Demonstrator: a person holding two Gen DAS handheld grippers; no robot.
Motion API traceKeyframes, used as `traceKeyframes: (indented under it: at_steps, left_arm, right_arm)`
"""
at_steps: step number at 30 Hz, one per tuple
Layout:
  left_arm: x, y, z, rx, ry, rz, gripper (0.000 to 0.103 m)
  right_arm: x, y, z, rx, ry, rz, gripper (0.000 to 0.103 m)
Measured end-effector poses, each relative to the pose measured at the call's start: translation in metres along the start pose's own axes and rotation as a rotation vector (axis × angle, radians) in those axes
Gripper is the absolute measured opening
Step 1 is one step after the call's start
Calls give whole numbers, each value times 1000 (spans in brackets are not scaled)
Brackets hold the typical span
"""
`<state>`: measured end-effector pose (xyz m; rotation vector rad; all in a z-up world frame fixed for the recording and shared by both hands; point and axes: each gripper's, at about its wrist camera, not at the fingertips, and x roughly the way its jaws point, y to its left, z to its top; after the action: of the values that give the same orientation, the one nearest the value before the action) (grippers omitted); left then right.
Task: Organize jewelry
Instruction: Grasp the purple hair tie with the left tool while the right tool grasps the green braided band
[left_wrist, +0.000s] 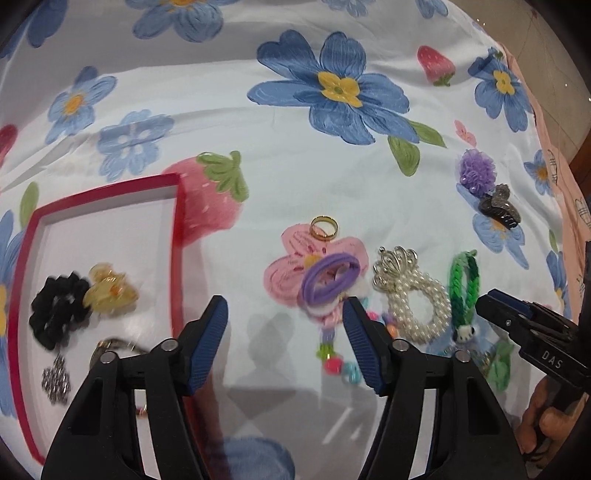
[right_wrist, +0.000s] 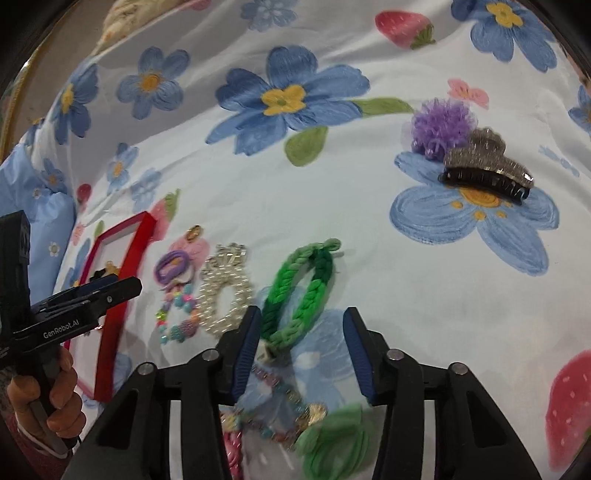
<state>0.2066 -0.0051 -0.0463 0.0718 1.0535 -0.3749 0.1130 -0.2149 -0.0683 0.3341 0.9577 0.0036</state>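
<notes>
A red-rimmed white tray (left_wrist: 176, 236) lies at the left; it also shows in the right wrist view (right_wrist: 125, 266). In it lie a black scrunchie (left_wrist: 59, 308), an amber claw clip (left_wrist: 110, 291) and a beaded piece (left_wrist: 57, 376). On the cloth lie a gold ring (left_wrist: 324, 227), a purple hair tie (left_wrist: 330, 280), a pearl bracelet with a crown (left_wrist: 413, 291) and a green braided band (left_wrist: 463, 284). My left gripper (left_wrist: 284, 314) is open and empty, just short of the purple tie. My right gripper (right_wrist: 301, 325) is open, with the green band (right_wrist: 301, 288) between its fingers.
A purple pom-pom tie (right_wrist: 439, 127) and a glittery dark claw clip (right_wrist: 484, 170) lie farther right. A colourful bead bracelet (right_wrist: 177, 314) lies beside the pearls. More beads and a green fabric piece (right_wrist: 332, 443) lie under my right gripper. The flowered cloth (left_wrist: 295, 166) covers the surface.
</notes>
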Motion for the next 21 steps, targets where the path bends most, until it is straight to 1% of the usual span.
traceKeyframes:
  at_steps: [1,2,4,5,7,8,9,10,12,14,15,18,21]
  left_arm:
    - [5,-2,3,7,6,-4,57]
    - [11,-3,6,15,14,-10,56]
    - [22,-6,10,22,34,-12,46]
    - [29,-7,12,23,47,-23,42]
    - [36,-9,14,24,54,-35,26]
    - [38,-10,15,29,57,-38,21]
    - [40,-12,16,33,60,-45,8]
    - [40,-13,16,36,59,-45,5]
    - [35,-14,15,37,46,-48,5]
    - [24,-11,14,24,16,-79,5]
    - [17,-9,13,17,2,-82,5]
    - [-1,2,9,-16,-29,-96,5]
    - [-18,15,2,-55,-55,-104,5]
  right_arm:
    - [4,-2,1,6,6,-10,36]
    - [8,-3,2,8,11,-14,31]
    - [14,-3,4,8,16,-19,28]
    - [16,-2,5,3,15,-26,27]
    - [18,0,7,-8,7,-45,20]
    - [18,1,7,-10,3,-49,17]
    - [18,0,8,-10,-1,-51,13]
    - [18,0,8,-9,-7,-55,11]
    - [15,-1,9,-4,-18,-45,11]
    - [8,-1,9,3,-41,-36,10]
    - [5,0,11,8,-52,-25,10]
    - [-7,3,13,23,-78,13,10]
    - [-17,14,14,15,-92,49,10]
